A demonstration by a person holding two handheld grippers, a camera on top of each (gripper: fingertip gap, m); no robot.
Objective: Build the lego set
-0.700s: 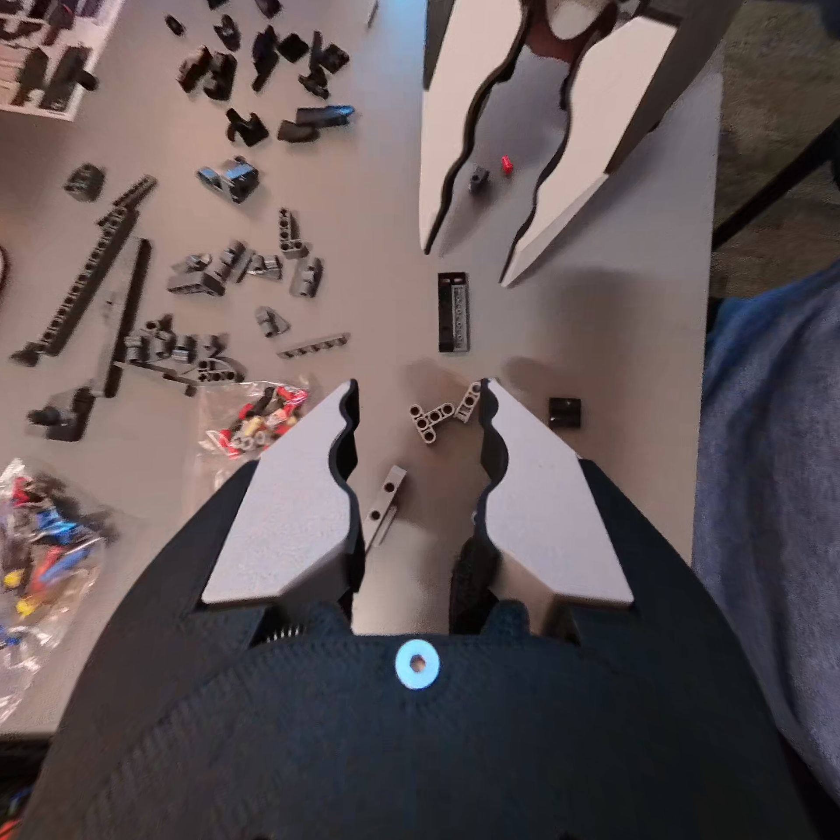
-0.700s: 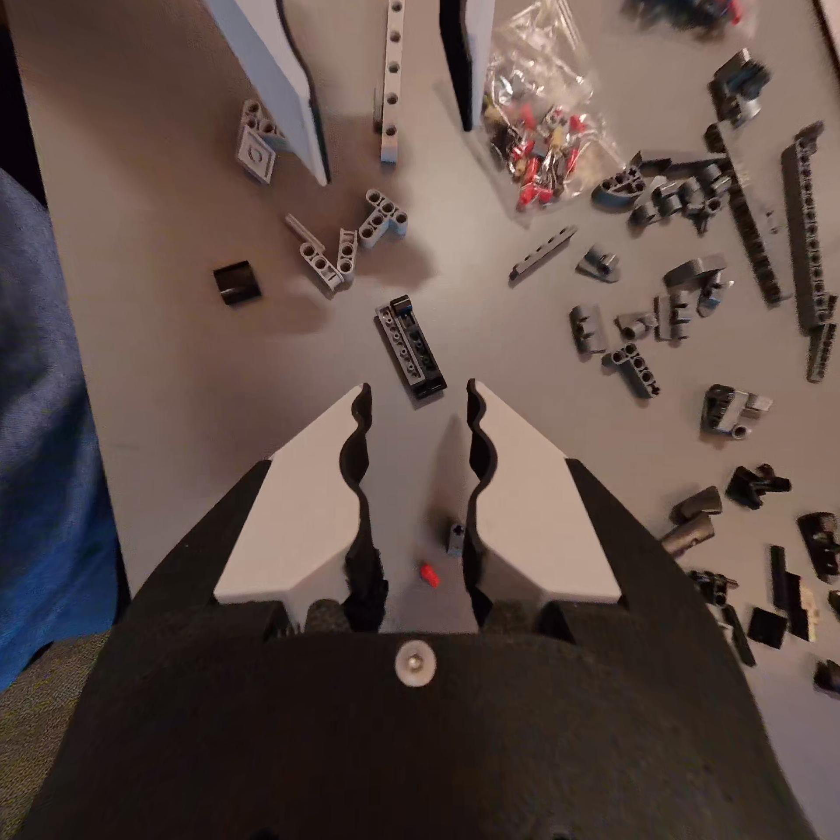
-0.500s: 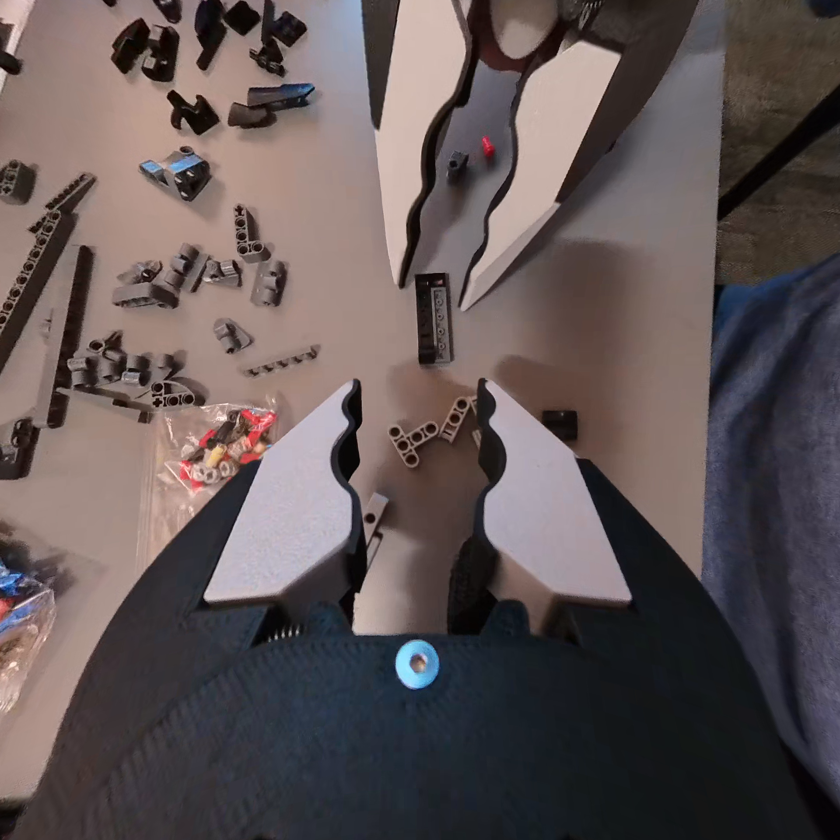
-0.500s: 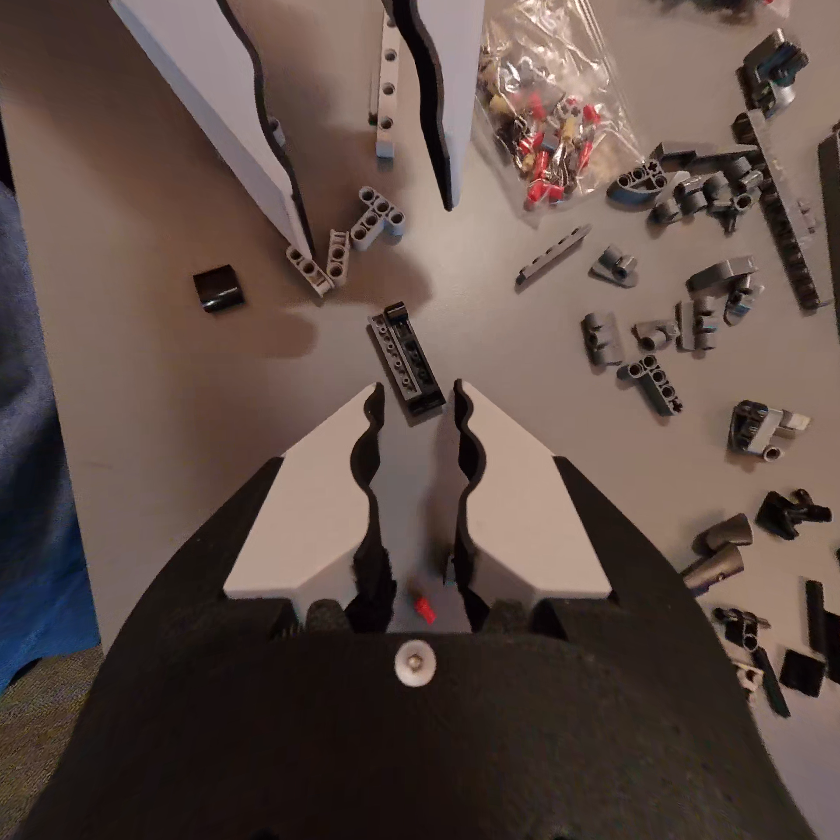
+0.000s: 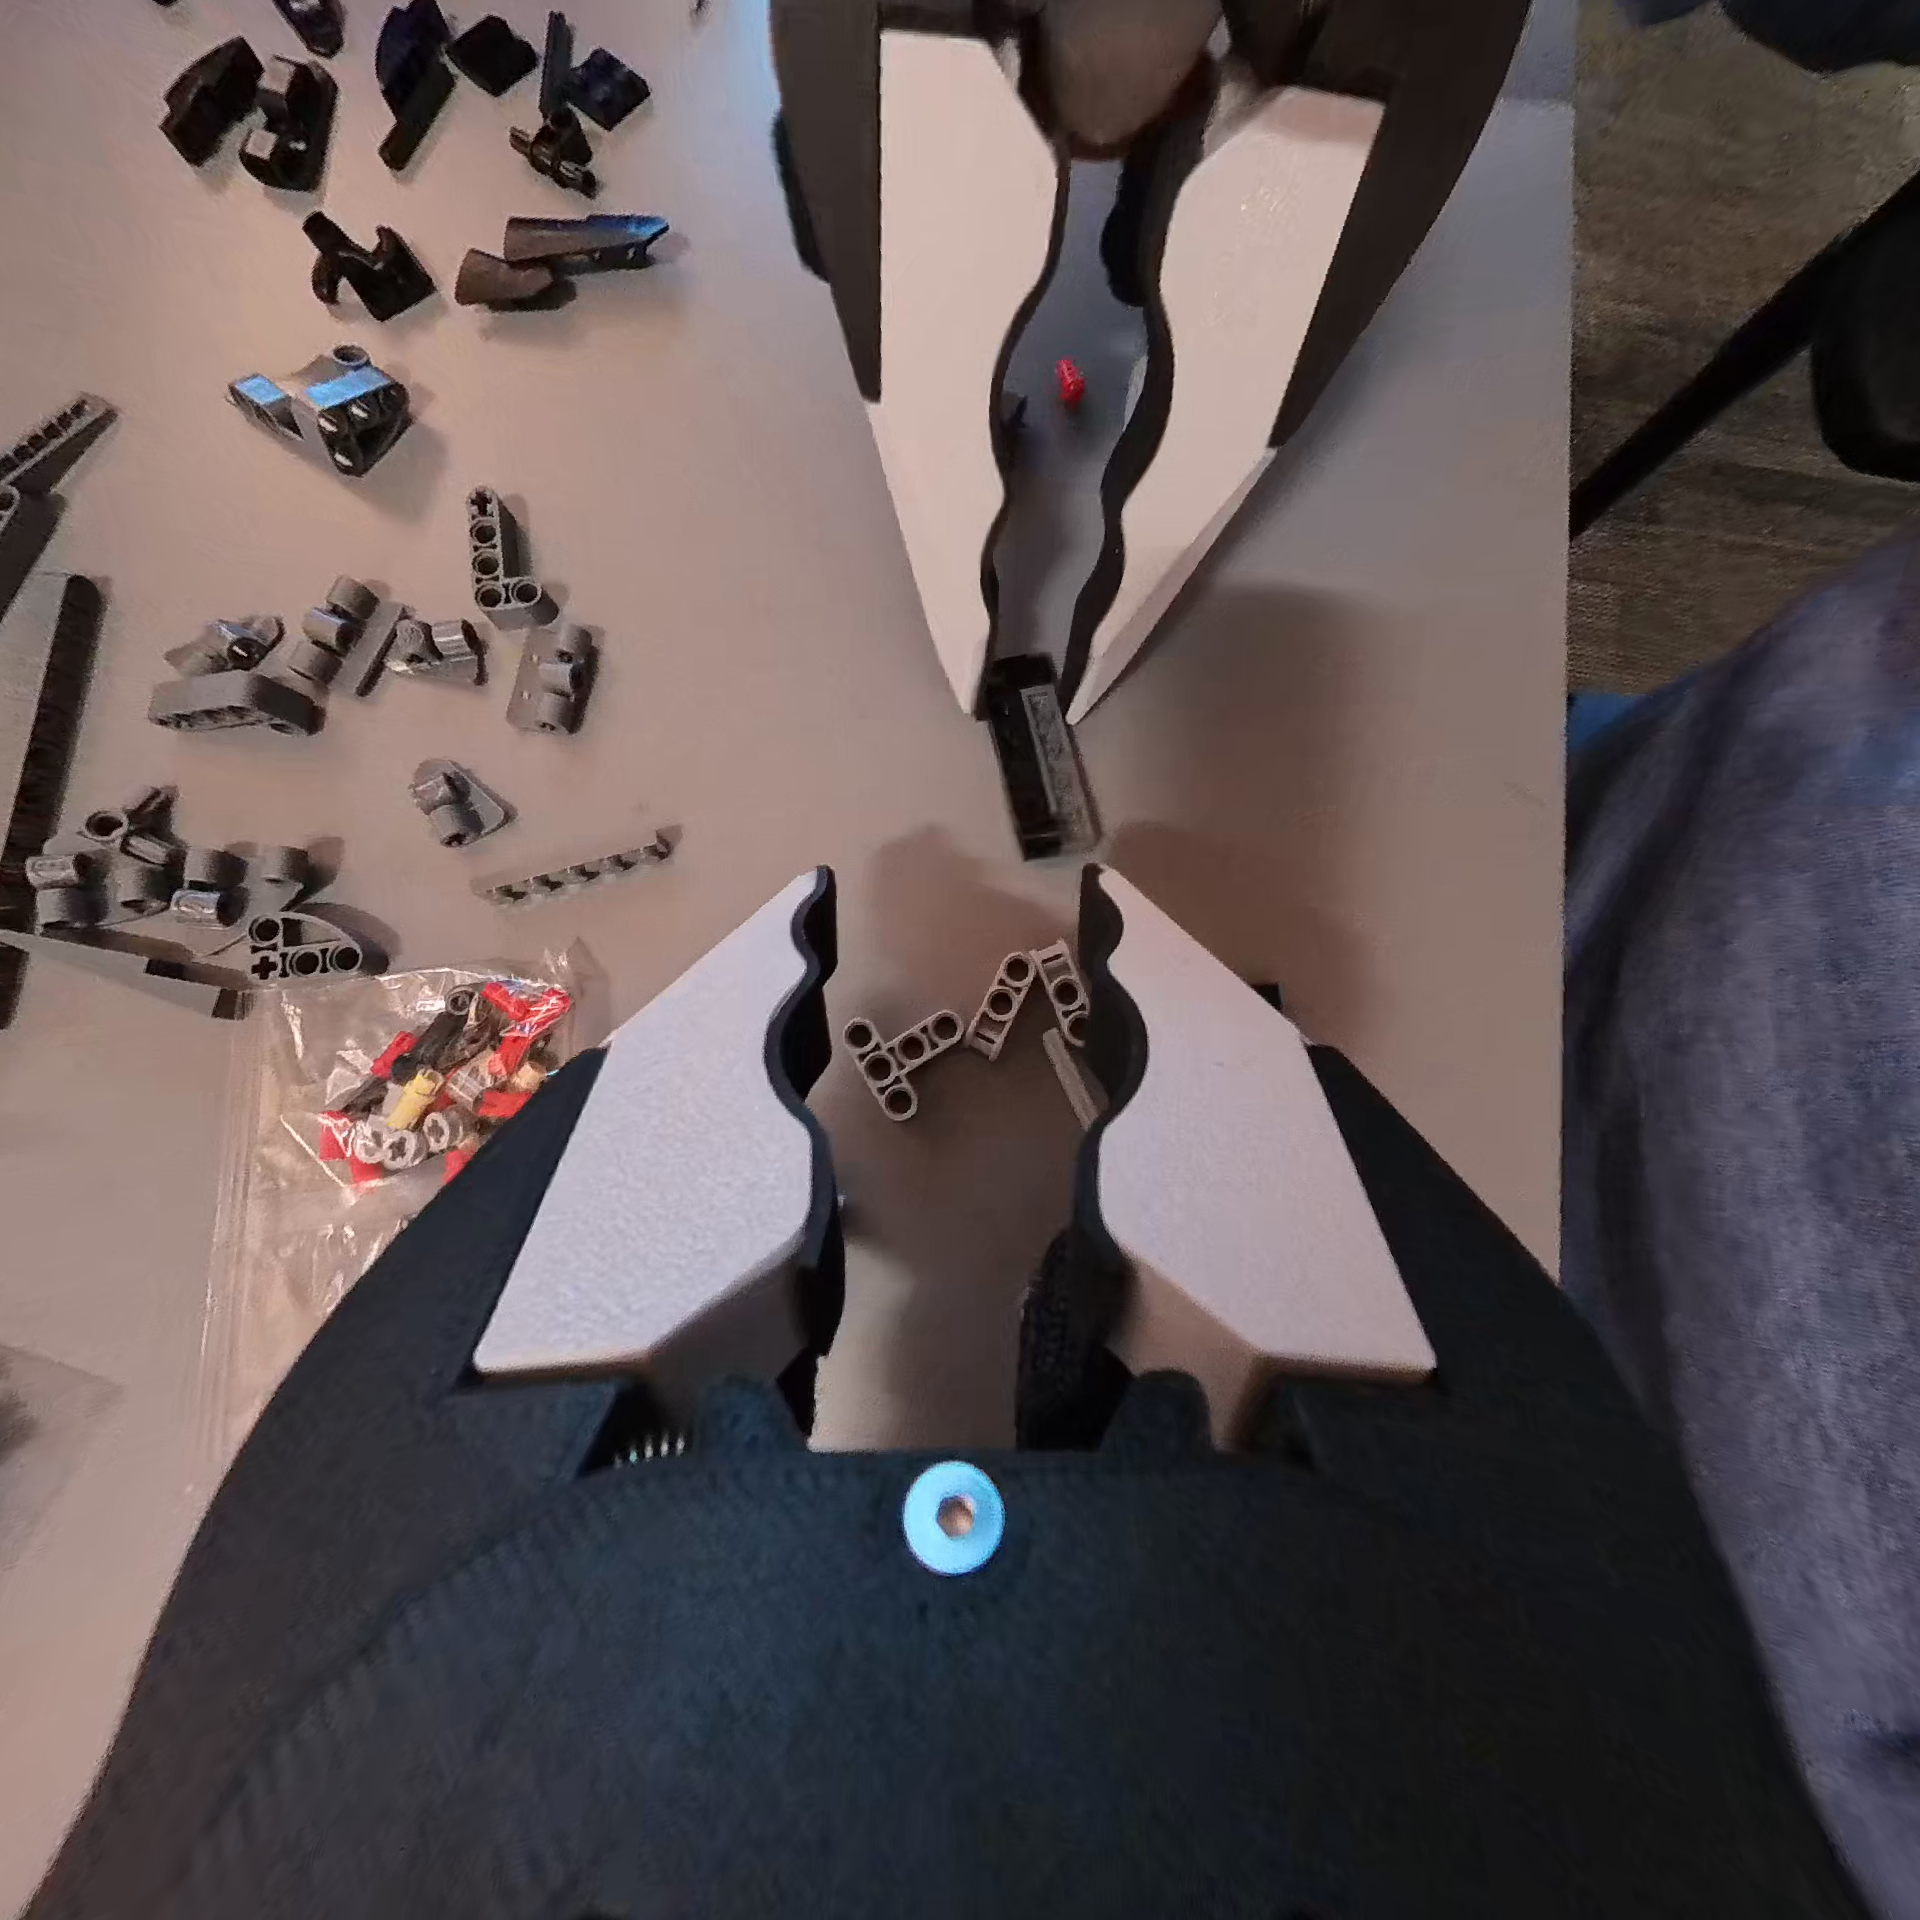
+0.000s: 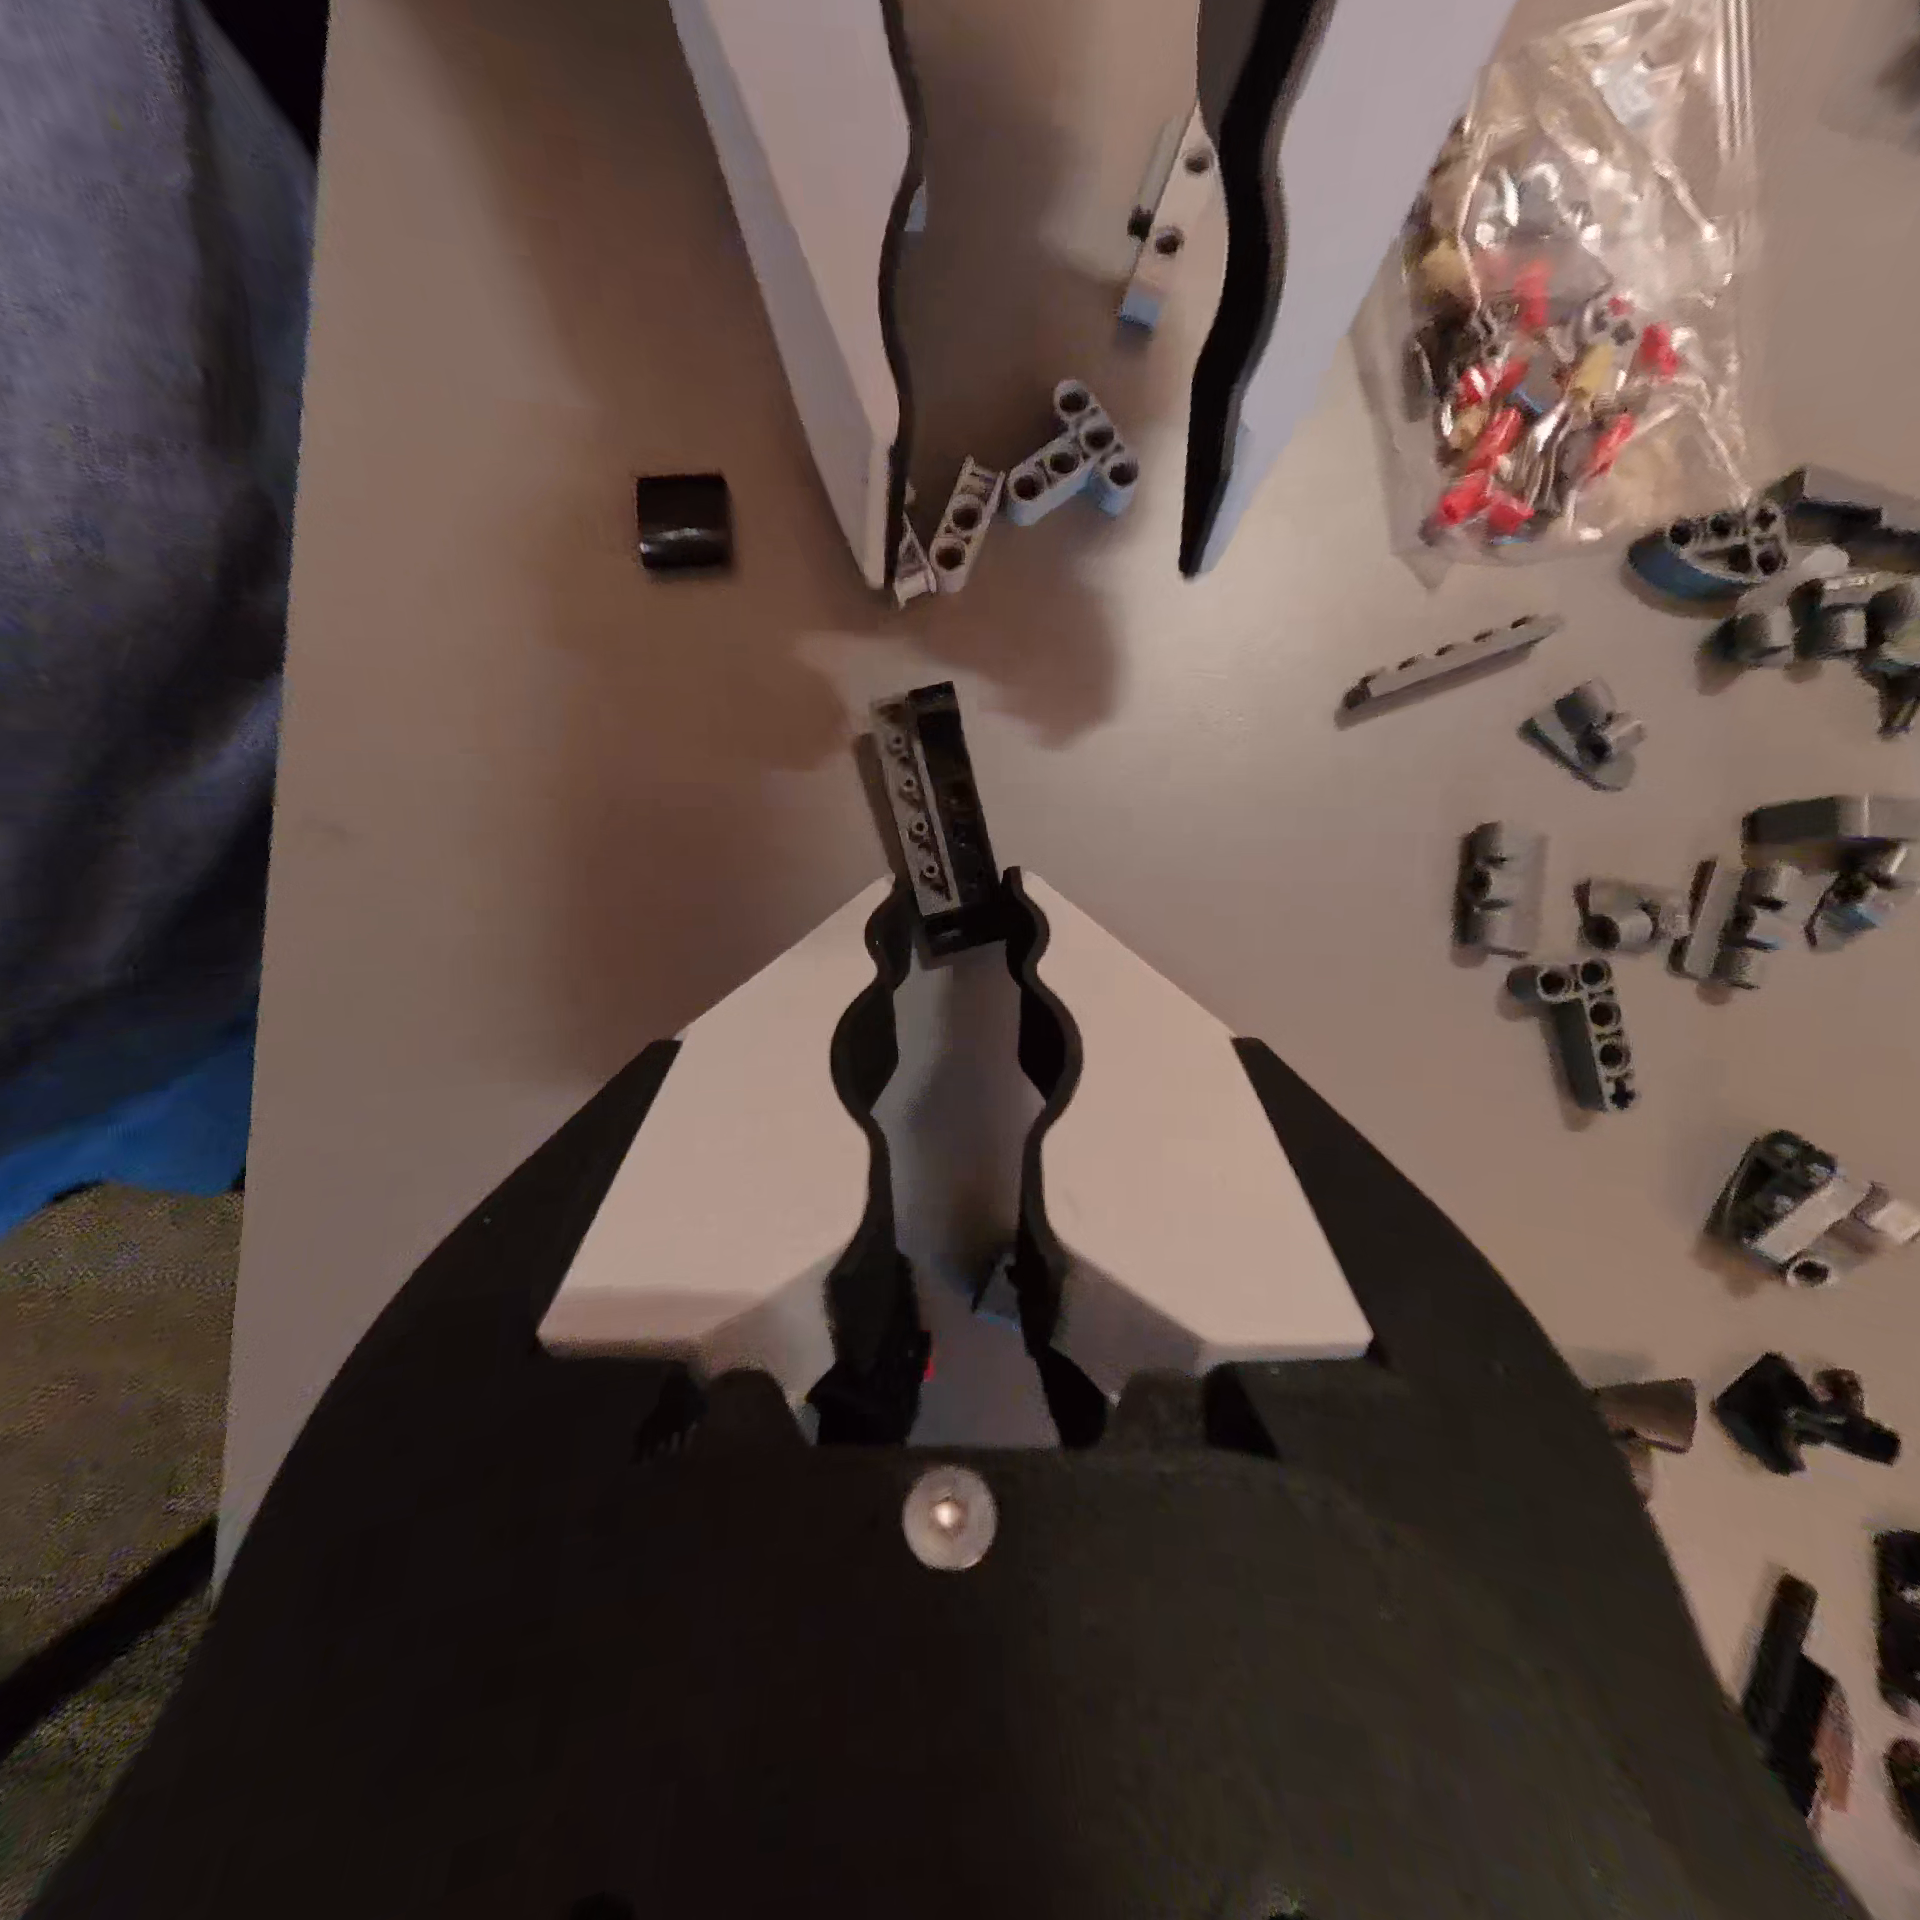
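The right gripper [image 6: 948, 914], a black printed body with pale grey wavy-edged fingers, had its jaws drawn close around one end of the small black-and-grey studded lego assembly [image 6: 940, 821], a short stack of plates lying on the light grey tabletop [image 6: 582, 831]. The fingertips flanked that end closely; whether they actually pressed on it could not be told. In the left wrist view the same assembly [image 5: 1042, 758] lay just past the tips of the right gripper [image 5: 1023, 707], between the two tools.

The left gripper [image 5: 956, 894] hovered with its jaws spread and nothing in them. Between its fingers on the table sat a light grey T-shaped pin-hole beam [image 5: 899, 1055] and, beside it, a pair of short light grey pin-hole beams [image 5: 1029, 997], these touching the inner edge of one finger.

A tiny red pin [image 5: 1069, 378] and a small dark grey connector [image 6: 997, 1283] lay on the table between the right gripper's fingers, near its body. A black curved-top brick [image 6: 682, 523] sat alone near the table edge. A clear plastic bag of red, yellow and grey small parts [image 5: 436, 1081] lay beside the left gripper, and loose dark grey connectors [image 5: 343, 665] and black pieces [image 5: 405, 94] were scattered beyond. No readable writing showed on any piece or on the bag. Blue denim-like cloth [image 5: 1745, 1039] bordered the table.
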